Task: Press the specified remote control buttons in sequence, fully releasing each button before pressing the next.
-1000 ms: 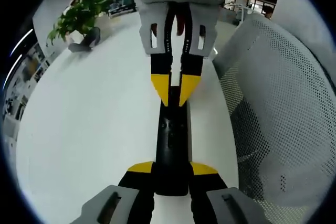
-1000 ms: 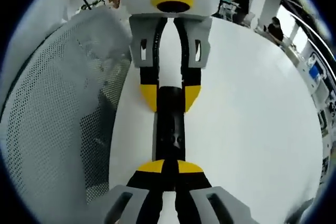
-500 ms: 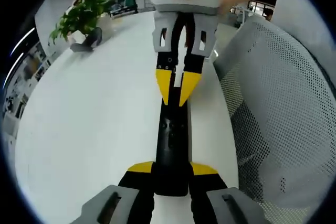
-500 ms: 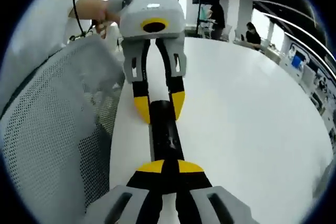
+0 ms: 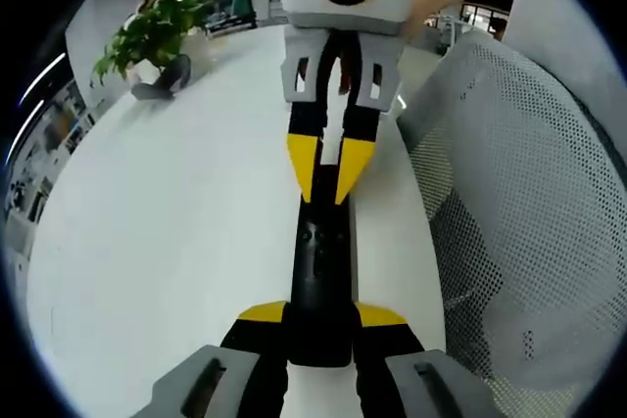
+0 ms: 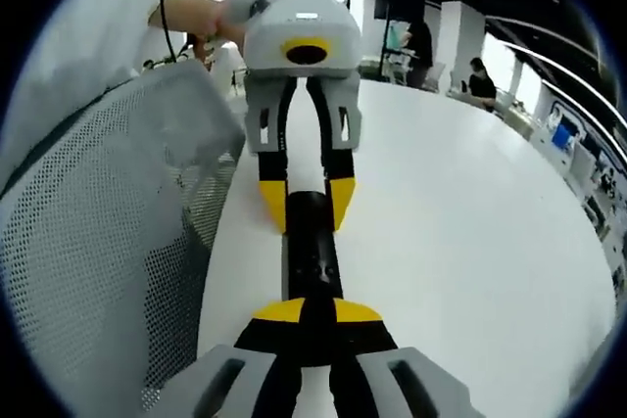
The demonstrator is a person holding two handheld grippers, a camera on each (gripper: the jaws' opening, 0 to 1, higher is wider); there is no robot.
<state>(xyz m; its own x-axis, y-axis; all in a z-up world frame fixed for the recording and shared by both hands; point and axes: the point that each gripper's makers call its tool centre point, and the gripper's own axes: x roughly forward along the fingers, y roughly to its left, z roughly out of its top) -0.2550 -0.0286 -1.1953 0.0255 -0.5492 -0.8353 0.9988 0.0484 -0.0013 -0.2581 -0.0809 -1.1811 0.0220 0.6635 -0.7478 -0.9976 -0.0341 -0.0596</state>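
Observation:
A black remote [image 5: 321, 261] lies lengthwise on the white table [image 5: 176, 242]. My left gripper [image 5: 321, 315] is shut on its near end, one yellow-tipped jaw on each side. In the left gripper view my right gripper [image 5: 326, 183] comes down from the top. Its jaws are closed to a narrow point, which rests at the remote's far end. In the right gripper view the right gripper [image 6: 309, 312] stands shut over the remote [image 6: 312, 252]. Beyond it, the left gripper [image 6: 307, 205] clamps the remote's other end. The small buttons show as faint marks on the remote's face.
A grey mesh chair back [image 5: 519, 203] stands close along the table's edge, also visible in the right gripper view [image 6: 108, 232]. A potted plant [image 5: 147, 36] sits at the table's far corner. People [image 6: 480, 80] sit in the background. A hand [image 6: 191, 17] holds the left gripper.
The right gripper has tilted up and drawn back slightly, so its view takes in more of the room. Its closed tips stay at the remote's end. The left gripper and remote have not moved.

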